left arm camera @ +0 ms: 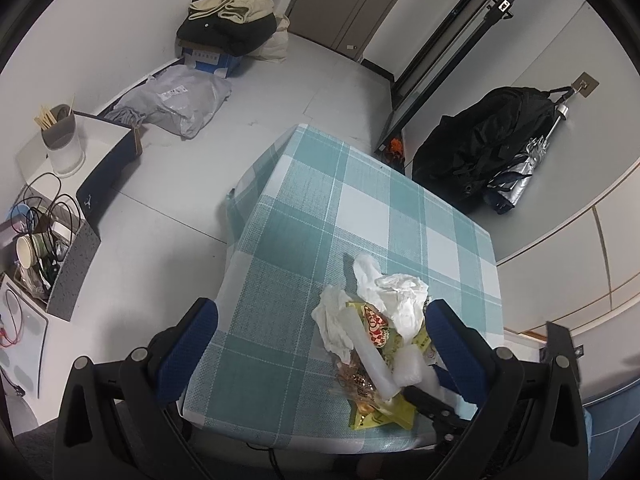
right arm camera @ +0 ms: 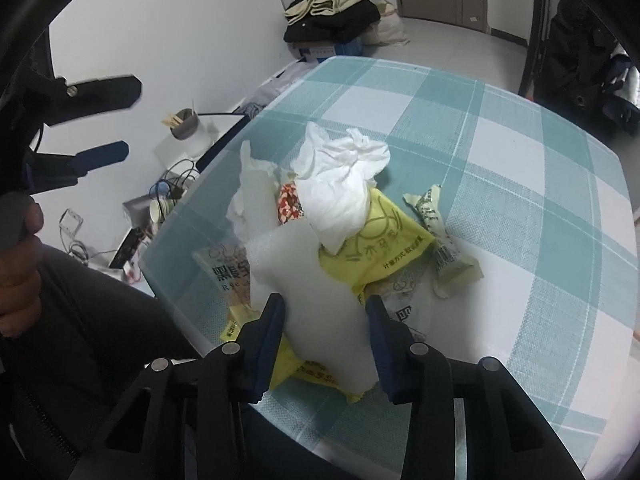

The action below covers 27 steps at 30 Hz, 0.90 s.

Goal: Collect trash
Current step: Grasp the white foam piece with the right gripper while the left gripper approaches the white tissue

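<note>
Reaching in low over the near edge of the bench (right arm camera: pixel 520 152), the right claw (right arm camera: pixel 326 320) has its two blue fingers pressed on a white foam piece (right arm camera: pixel 304 280) atop the trash heap. The left claw (left arm camera: pixel 320 344) hangs spread wide and empty above the bench's left corner, the heap between its fingers in that view. Bare checked cloth stretches behind and right of the heap. Crumpled tissue (right arm camera: pixel 340 184), yellow wrappers (right arm camera: pixel 384 248) and a pale green wrapper (right arm camera: pixel 440 240) lie piled together.
</note>
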Available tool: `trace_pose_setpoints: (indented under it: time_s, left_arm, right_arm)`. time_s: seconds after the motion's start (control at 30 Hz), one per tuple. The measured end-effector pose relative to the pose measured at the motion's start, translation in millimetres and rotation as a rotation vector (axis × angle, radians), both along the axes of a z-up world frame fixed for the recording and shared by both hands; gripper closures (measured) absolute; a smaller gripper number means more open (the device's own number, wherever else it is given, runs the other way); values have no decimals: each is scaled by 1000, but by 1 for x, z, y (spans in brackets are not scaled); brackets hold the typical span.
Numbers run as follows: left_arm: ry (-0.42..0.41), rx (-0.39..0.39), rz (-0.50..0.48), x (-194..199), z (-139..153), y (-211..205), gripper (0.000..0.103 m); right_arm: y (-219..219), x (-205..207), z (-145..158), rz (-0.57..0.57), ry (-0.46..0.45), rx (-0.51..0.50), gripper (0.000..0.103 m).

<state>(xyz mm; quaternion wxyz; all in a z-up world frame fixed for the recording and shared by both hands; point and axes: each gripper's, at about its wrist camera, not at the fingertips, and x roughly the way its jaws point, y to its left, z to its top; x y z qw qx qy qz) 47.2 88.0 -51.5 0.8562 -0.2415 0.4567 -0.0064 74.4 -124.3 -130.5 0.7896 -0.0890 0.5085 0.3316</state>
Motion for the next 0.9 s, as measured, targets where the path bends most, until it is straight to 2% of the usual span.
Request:
trace_pose_setpoints:
  time_s: [0.3,0.4,0.5,0.63,0.73,0.8,0.9]
  left_arm:
    - [-25,53,-5,0,3,-4,1]
    - [-50,72,-56,8,10,-12,1]
    - [-65,109,-177,24,18,-29,1]
    - [-15,128,-308,49,8,-48,1]
    - [81,131,-417,74,-18,-66,1]
    - [128,144,-464,83,-32,-74,1]
    - [169,184,-485,92,-51,-82,1]
  right_arm:
    - [-18,-3,26,-52,-48,112,64]
    - [-31,-4,37,-87,-63,161,64]
    - [-44,-3,46,-130,-83,198,64]
    - [-64,-2,56,-176,-103,229,64]
    - [-76,-2,58,-199,-107,244,63]
    - [-84,-3,59,-211,-112,252,64]
    - [-95,-4,60,-230,-117,258,63]
